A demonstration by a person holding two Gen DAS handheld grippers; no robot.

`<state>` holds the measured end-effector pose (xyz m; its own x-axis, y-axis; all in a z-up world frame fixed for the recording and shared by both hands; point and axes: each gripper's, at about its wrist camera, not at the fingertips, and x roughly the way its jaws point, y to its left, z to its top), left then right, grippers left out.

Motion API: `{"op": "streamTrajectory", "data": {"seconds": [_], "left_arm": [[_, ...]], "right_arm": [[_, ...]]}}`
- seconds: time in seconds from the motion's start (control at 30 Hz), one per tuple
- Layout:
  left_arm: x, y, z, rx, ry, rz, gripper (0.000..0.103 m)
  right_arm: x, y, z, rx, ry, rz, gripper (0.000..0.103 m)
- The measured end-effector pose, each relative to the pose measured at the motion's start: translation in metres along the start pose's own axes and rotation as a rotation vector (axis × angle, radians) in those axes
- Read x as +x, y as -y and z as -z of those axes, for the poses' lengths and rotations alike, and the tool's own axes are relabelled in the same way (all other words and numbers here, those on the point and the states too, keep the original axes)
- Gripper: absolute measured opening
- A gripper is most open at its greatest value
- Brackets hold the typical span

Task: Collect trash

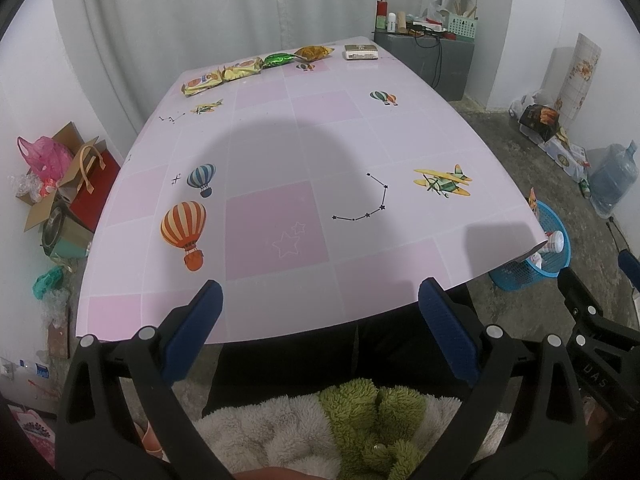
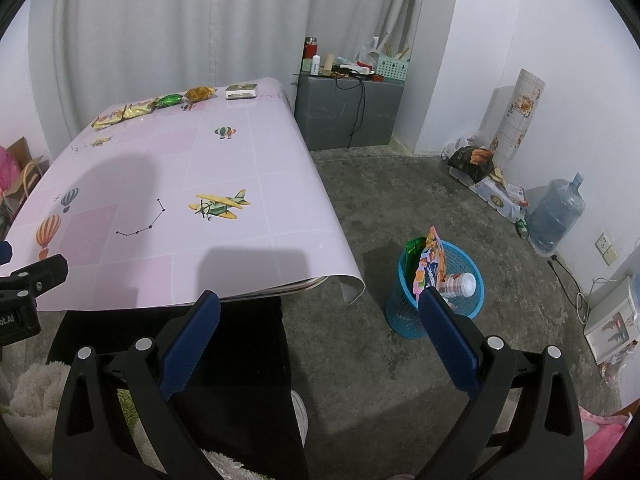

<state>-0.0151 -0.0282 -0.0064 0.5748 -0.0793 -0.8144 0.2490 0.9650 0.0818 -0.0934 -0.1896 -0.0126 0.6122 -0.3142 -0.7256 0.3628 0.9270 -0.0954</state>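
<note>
Wrappers (image 1: pixel 256 68) far beyond both empty claws (image 1: pixel 320 304)

lived-in home room — curtain (image 2: pixel 200 20), water jug (image 2: pixel 556 216), cluttered cabinet (image 2: pixel 348 112)

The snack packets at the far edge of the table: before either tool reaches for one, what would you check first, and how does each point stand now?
1. Left gripper open and holding nothing: ok.
2. Right gripper open and holding nothing: ok.
3. Snack packets in view, in a row at the table's far edge: ok.
4. Path across the table free of things: ok.
5. Blue basket on the floor by the table's near right corner, upright, with room left: ok, though it already holds wrappers and a bottle.
6. Whether the packets are empty: cannot tell.
</note>
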Motion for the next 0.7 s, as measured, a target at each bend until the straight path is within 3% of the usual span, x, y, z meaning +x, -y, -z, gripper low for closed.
{"op": "streamTrajectory", "data": {"seconds": [0.7], "left_arm": [[0.0006,-0.0001,0.0000,0.001,-0.001,0.001,0.094]], "right_arm": [[-0.0002,-0.0032,-0.0001,0.005,0.001,0.003,0.096]]}}
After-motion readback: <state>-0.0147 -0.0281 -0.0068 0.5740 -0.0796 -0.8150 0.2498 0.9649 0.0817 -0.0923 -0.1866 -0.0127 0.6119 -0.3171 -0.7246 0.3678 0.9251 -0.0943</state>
